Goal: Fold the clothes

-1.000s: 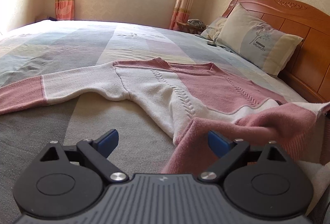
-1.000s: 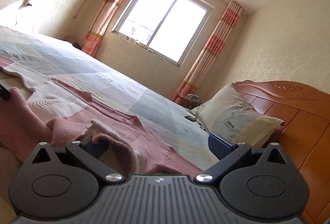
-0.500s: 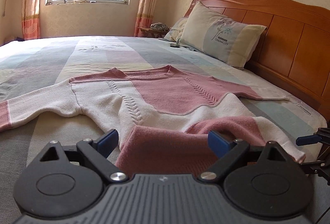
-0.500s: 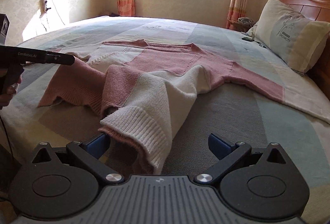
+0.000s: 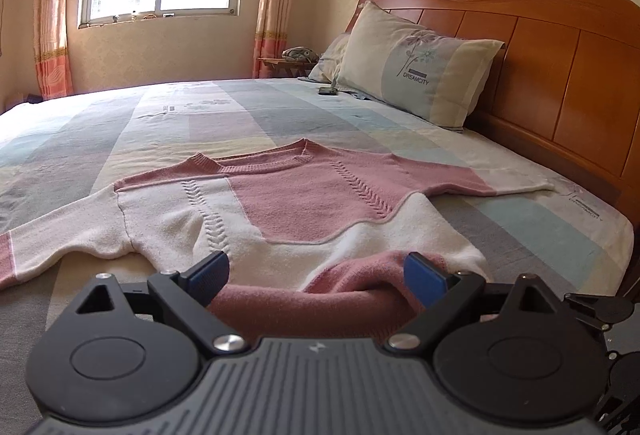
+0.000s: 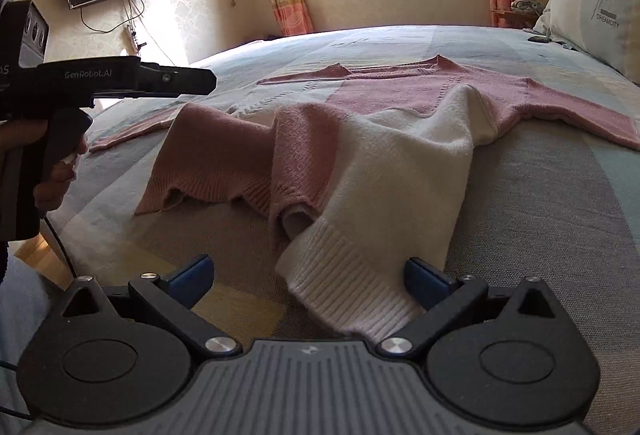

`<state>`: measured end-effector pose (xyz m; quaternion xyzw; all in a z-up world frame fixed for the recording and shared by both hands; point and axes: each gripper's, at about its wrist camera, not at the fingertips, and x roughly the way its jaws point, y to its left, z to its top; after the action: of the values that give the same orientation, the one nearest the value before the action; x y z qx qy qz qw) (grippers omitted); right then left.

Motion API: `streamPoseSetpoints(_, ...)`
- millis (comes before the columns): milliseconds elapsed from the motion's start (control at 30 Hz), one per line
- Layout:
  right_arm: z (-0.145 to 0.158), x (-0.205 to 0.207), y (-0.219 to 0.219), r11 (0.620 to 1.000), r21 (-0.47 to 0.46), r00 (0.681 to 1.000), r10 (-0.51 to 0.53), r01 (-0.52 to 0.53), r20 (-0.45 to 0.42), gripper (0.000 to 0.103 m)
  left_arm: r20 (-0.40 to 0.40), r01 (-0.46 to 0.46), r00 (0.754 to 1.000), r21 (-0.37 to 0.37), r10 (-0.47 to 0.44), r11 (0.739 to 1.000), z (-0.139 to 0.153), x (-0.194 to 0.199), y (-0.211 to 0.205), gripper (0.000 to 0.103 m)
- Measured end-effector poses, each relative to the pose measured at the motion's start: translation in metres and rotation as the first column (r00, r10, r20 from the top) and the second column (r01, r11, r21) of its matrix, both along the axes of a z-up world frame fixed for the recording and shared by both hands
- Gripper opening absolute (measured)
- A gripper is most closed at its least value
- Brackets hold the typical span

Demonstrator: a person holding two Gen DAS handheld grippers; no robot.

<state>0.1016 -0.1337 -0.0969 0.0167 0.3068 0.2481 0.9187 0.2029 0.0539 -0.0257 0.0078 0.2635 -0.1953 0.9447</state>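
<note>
**Sweater hem lies just ahead of both hand-held grippers**

The sweater (image 5: 304,207) lies on the bed (image 5: 168,123), front side up, neck toward the window and hem toward the person. So its long axis (neck to hem) runs approx. along the view direction of both cameras. The two sleeves are spread to left and right, across this axis.

Left hand-held gripper (image 5: 316,275): jaws wide apart, holding nothing. A bunched pink part of the hem sits between the blue pads, but the pads do not press on it.

Right hand-held gripper (image 6: 308,275): also released, jaws wide apart. The white ribbed hem corner (image 6: 348,283) lies between the pads and reaches under the gripper body; no pinch visible. In the right wrist view, the left hand-held gripper is seen from the side, a hand (image 6: 56,171) on its handle, hovering above the pink hem side.

The lower part of the sweater is not flat: it is pushed up into loose folds, pink on the left, white on the right. Upper part and sleeves lie flat.

Judgement: each gripper is nearer to its own hem corner, right one to the white side, left one to the pink side. The scene fits a hem just let go as well as a hem about to be taken, so I cannot tell which.
</note>
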Motion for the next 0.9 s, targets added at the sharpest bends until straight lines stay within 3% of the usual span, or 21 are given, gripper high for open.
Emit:
streamPoseSetpoints(133,0.017,-0.016,-0.02,0.999,-0.002,0.997,-0.051,0.052,0.053,0.103,-0.067,0.09,0.994,0.057,-0.086,0.994,0.009,0.014,-0.052,0.095)
streamPoseSetpoints(167,0.021,-0.018,-0.033,0.993,0.013,0.99,-0.119,0.118,0.082,0.103,-0.074,0.118,0.991,0.095,-0.111,0.988,0.011,0.019,-0.072,0.095)
streamPoseSetpoints(267,0.013,-0.007,-0.059,0.957,-0.008,0.955,-0.29,0.291,0.056,0.103,-0.103,0.153,0.986,0.202,-0.134,0.967,-0.001,0.03,-0.112,0.095)
streamPoseSetpoints(333,-0.002,0.005,-0.073,0.94,-0.012,0.939,-0.342,0.342,-0.043,0.103,-0.123,0.169,0.982,0.27,-0.14,0.948,-0.011,0.037,-0.136,0.095)
streamPoseSetpoints(367,-0.006,0.005,-0.076,0.939,0.005,0.938,-0.343,0.344,-0.049,0.103,-0.134,0.178,0.981,0.304,-0.143,0.936,-0.016,0.041,-0.148,0.095)
streamPoseSetpoints(533,-0.017,0.0,-0.076,0.943,-0.012,0.944,-0.331,0.331,0.0,0.103,-0.186,0.221,0.971,0.464,-0.15,0.858,-0.041,0.059,-0.207,0.095)
streamPoseSetpoints(600,-0.019,-0.002,-0.075,0.942,-0.015,0.942,-0.336,0.336,0.015,0.103,-0.183,0.193,0.976,0.513,-0.113,0.836,-0.046,0.063,-0.209,0.095)
streamPoseSetpoints(700,-0.02,-0.003,-0.078,0.944,-0.005,0.944,-0.33,0.33,0.019,0.103,-0.188,0.142,0.981,0.509,-0.052,0.849,-0.042,0.068,-0.186,0.095)
streamPoseSetpoints(900,-0.019,-0.001,-0.085,0.945,0.043,0.946,-0.325,0.325,0.006,0.103,-0.198,0.04,0.979,0.406,0.046,0.913,-0.043,0.076,-0.126,0.096)
